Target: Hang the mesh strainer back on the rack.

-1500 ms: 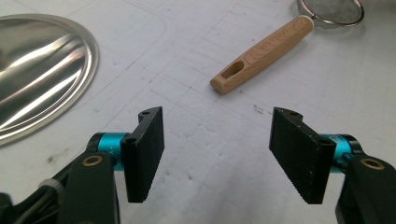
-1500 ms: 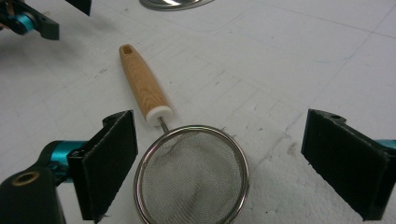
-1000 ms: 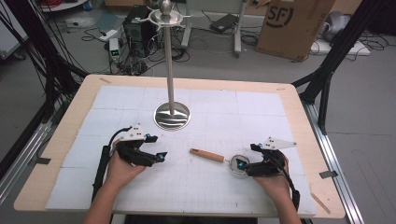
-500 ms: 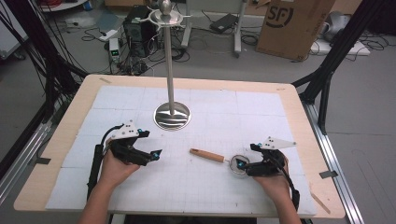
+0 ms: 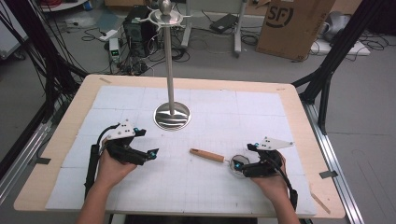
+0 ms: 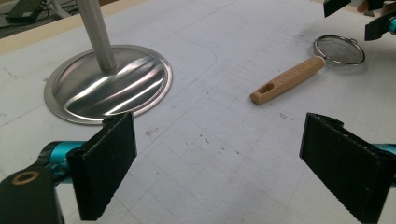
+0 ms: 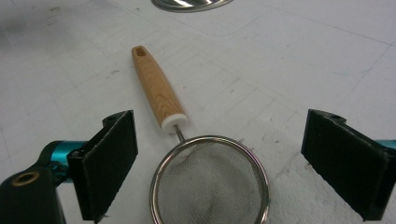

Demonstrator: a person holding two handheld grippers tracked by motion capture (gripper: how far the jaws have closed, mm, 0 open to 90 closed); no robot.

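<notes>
From the high view, a small strainer (image 5: pixel 219 158) lies flat on a white gridded mat (image 5: pixel 196 186) covering a pale wooden table (image 5: pixel 299 107). Its tapered wooden handle points left; its round wire-mesh bowl sits right at the tips of the right gripper (image 5: pixel 239 165), held low by a hand at the near right. The left gripper (image 5: pixel 152 153), held at the near left, points toward the handle but stays well apart from it. Behind them stands a polished metal stand (image 5: pixel 172 114), a thin pole rising from a round dished base.

In the left gripper view, two flat black fingers (image 6: pixel 105 168) with a grainy, rubbery face stand wide open and empty. The shiny stand base (image 6: pixel 109 91) is ahead on the left, the strainer (image 6: pixel 289 81) farther off to the right, with bare mat between.

In the right gripper view, the fingers (image 7: pixel 109 163) are spread wide, holding nothing. The strainer's mesh bowl (image 7: pixel 210 186), rimmed in bright wire, lies between them; the smooth grained handle (image 7: pixel 156 86), capped white, runs away toward the stand.
</notes>
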